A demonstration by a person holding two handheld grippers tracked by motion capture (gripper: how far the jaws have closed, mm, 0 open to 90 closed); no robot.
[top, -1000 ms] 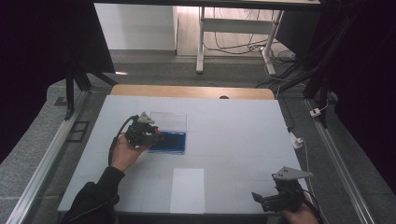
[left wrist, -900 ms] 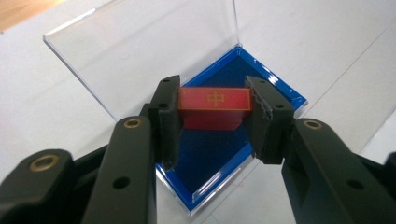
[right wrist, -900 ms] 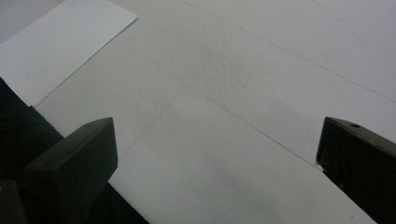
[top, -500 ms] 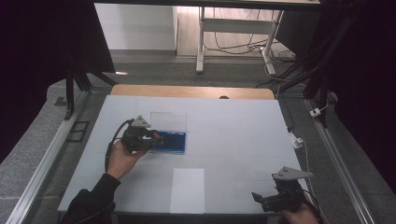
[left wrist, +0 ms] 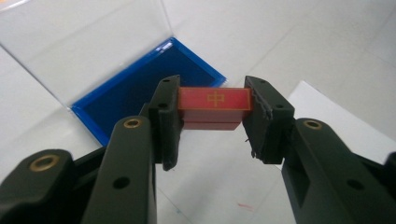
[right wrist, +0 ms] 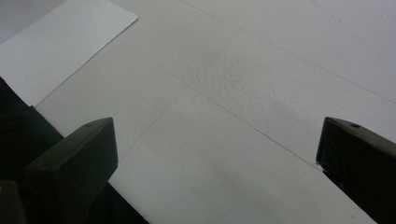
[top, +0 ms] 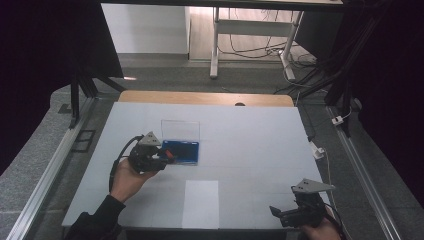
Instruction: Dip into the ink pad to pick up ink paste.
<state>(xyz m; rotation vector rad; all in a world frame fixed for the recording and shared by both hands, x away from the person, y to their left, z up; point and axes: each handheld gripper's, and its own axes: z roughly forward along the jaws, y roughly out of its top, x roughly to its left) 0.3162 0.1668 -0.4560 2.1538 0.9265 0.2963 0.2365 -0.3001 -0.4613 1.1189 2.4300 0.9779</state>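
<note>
I see the left gripper (left wrist: pixel 212 122) clamped on a small red rectangular block (left wrist: pixel 213 105), flat-faced and glossy like plastic, with a thin gold cross-like mark on its upper face. Both black jaws press its short ends; the pads look matte, and the right-hand one is a bit ragged along its edge. The block is held off the table, not touching it.

In the left gripper view, at 11 o'clock from the block, sits a shallow blue rectangular tray (left wrist: pixel 135 88) with a dark, felt-looking floor and a bright blue rim. A clear hinged plastic lid (left wrist: pixel 84 42) stands up behind it, open. The block hangs just short of the tray's near rim; I can't tell whether it overlaps it.

In the high view, the left gripper (top: pixel 167 157) is at the 9 o'clock side of the blue tray (top: pixel 182 151), with the hand (top: pixel 127 180) behind it, a grey three-cornered plate on top and a black cable looping off the back.

The table (top: pixel 250 135) is a matte white surface with faint panel seams and a fine grainy texture. A plain white paper sheet (top: pixel 201 204) lies flat near the 6 o'clock edge.

The right gripper (top: pixel 280 216) sits low at 5 o'clock on the table, well apart from the tray. In its own view the jaws are spread wide with nothing between them, bare tabletop below, and the paper sheet (right wrist: pixel 60 46) at 10 o'clock.
</note>
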